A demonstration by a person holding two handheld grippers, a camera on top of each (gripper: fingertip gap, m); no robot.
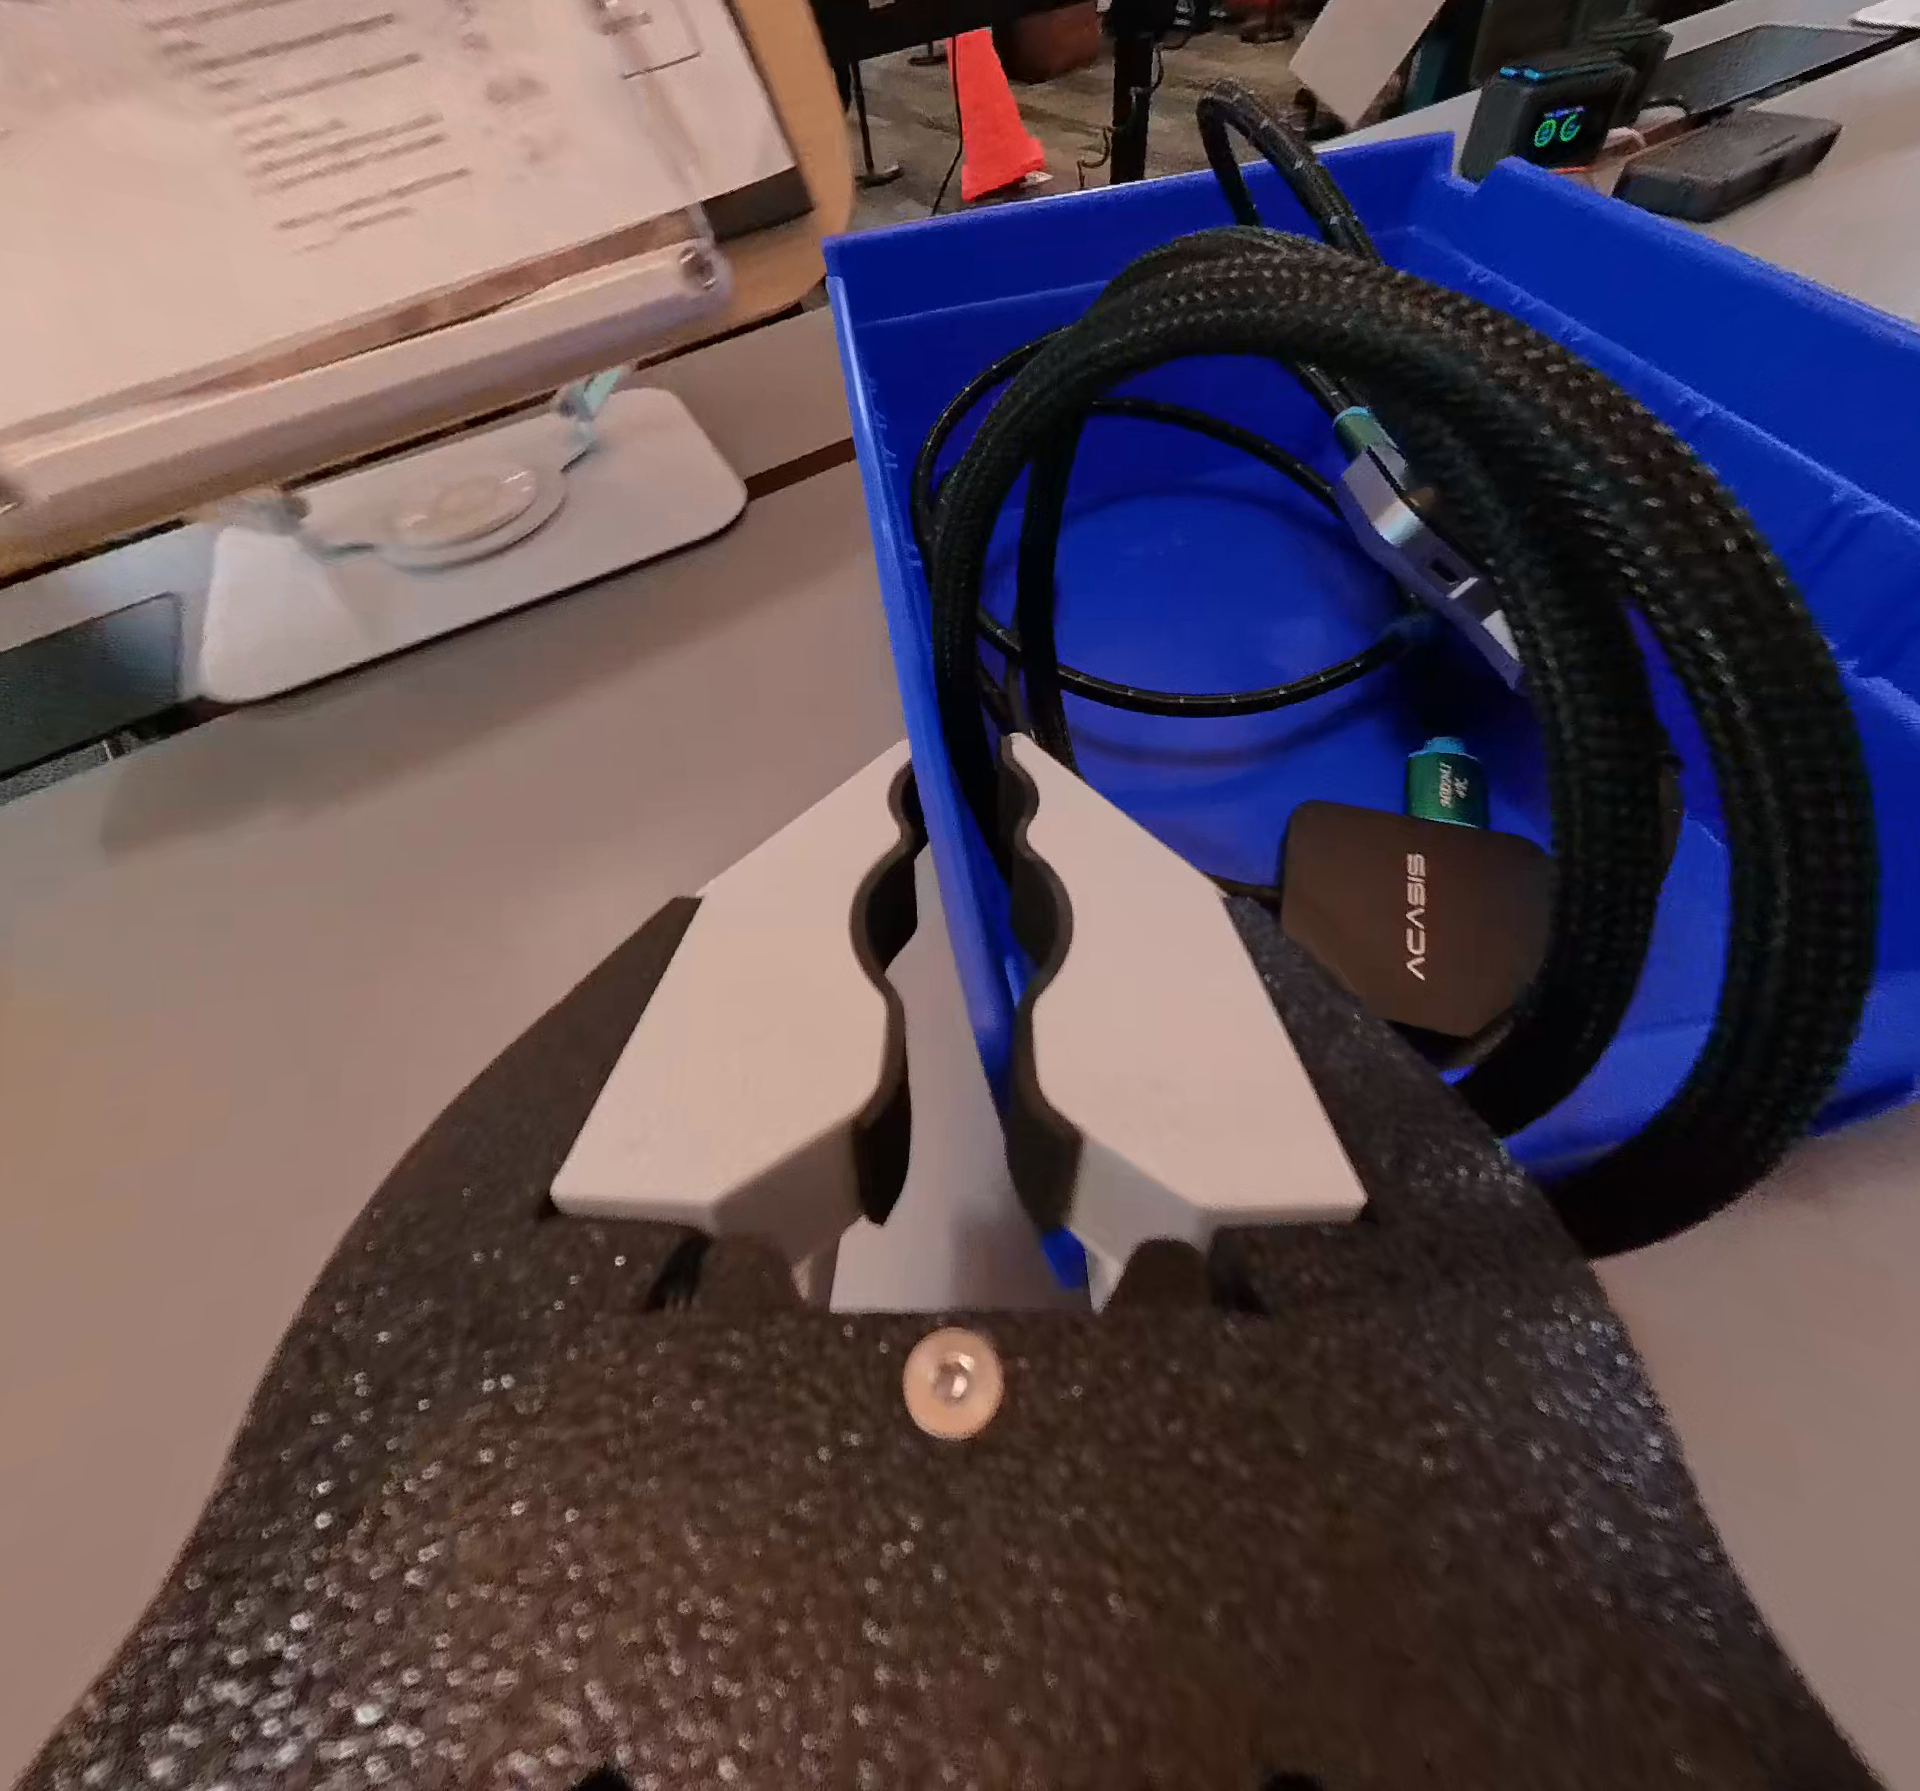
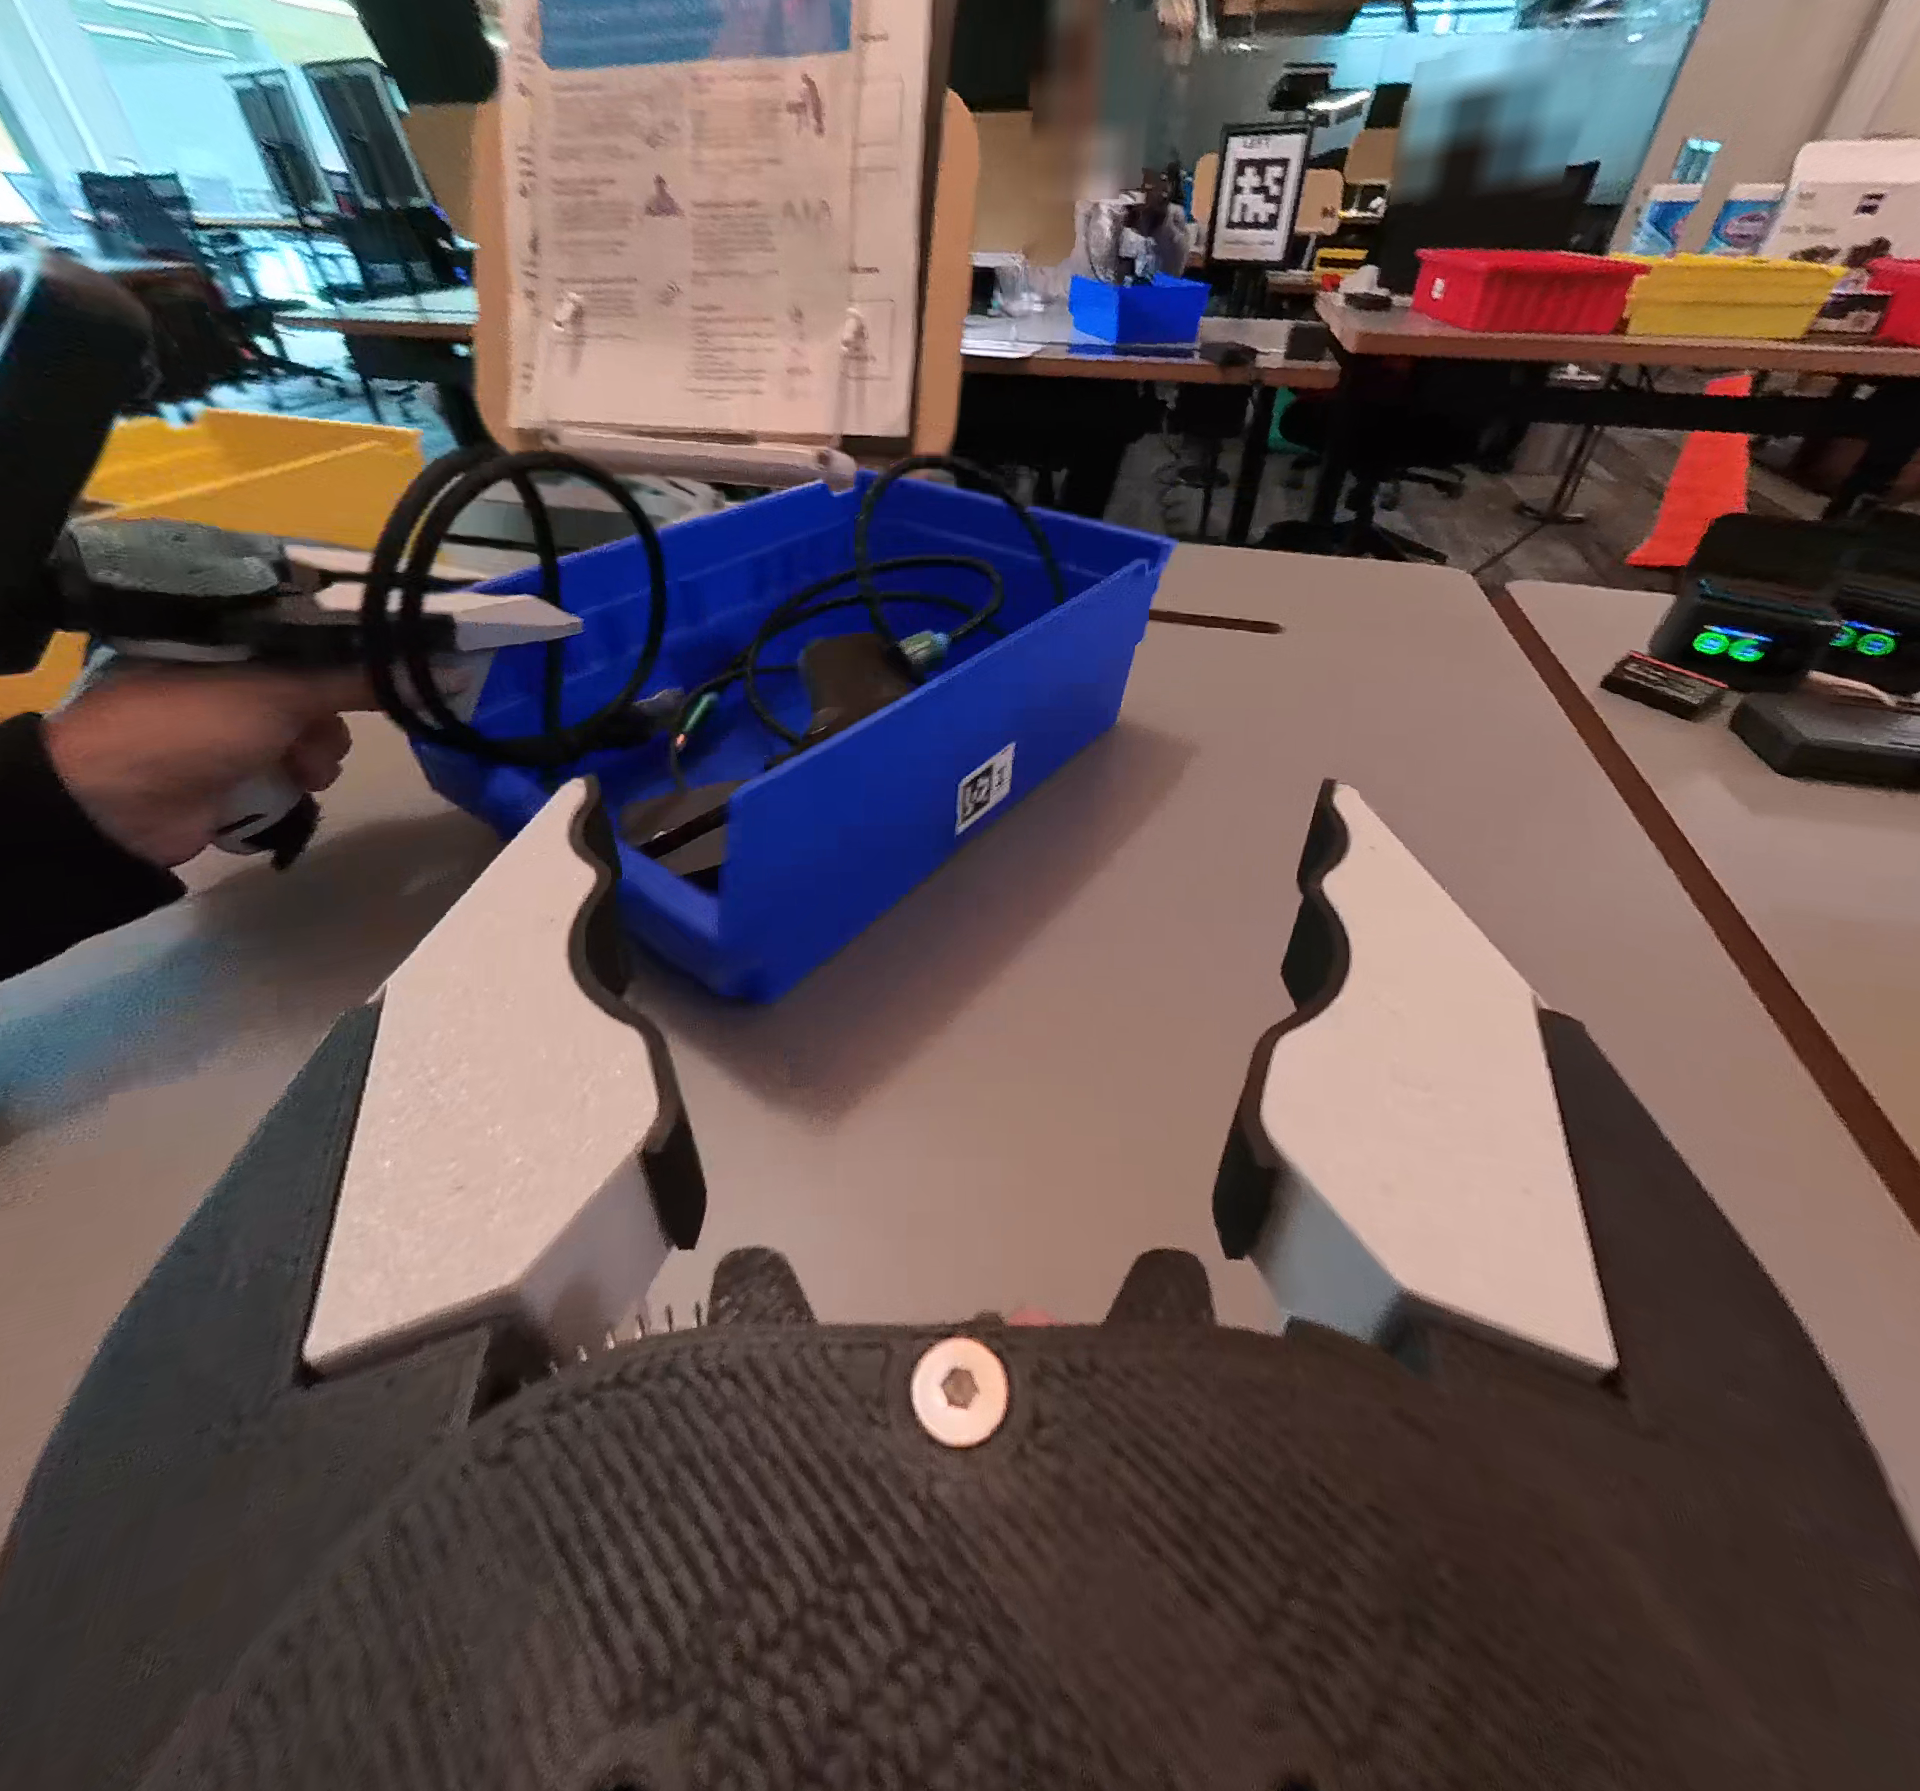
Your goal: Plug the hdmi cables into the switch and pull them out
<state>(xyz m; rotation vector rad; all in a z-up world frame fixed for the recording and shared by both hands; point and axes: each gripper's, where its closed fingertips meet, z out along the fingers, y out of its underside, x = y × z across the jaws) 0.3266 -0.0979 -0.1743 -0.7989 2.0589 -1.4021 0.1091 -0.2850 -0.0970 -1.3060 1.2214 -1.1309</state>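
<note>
HDMI cable (image 1: 1507, 536), a coil of black braided cord, hangs at centre right of the left wrist view, its loops standing roughly upright above the blue bin (image 1: 1558, 214). Left tool (image 1: 961, 868): jaws drawn narrow; the right wrist view shows the same tool (image 2: 488, 645) at middle left with the coil (image 2: 520, 598) threaded over its fingers, so the cord appears held, lifted at the bin's near end. The switch (image 1: 1423, 910), a flat dark block, lies on the bin floor at lower right of the left view, just beyond the tool tip; a green-collared plug (image 1: 1449, 785) rests against its far edge, and a grey connector (image 1: 1423, 546) hangs within the coil. Right tool (image 2: 956, 868): jaws spread wide, holding nothing, over the grey counter (image 2: 1351, 702), with the bin (image 2: 883, 806) ahead and to upper left. Judged: the left tool is nearer; the right must travel forward-left to reach the switch (image 2: 852, 676).
</note>
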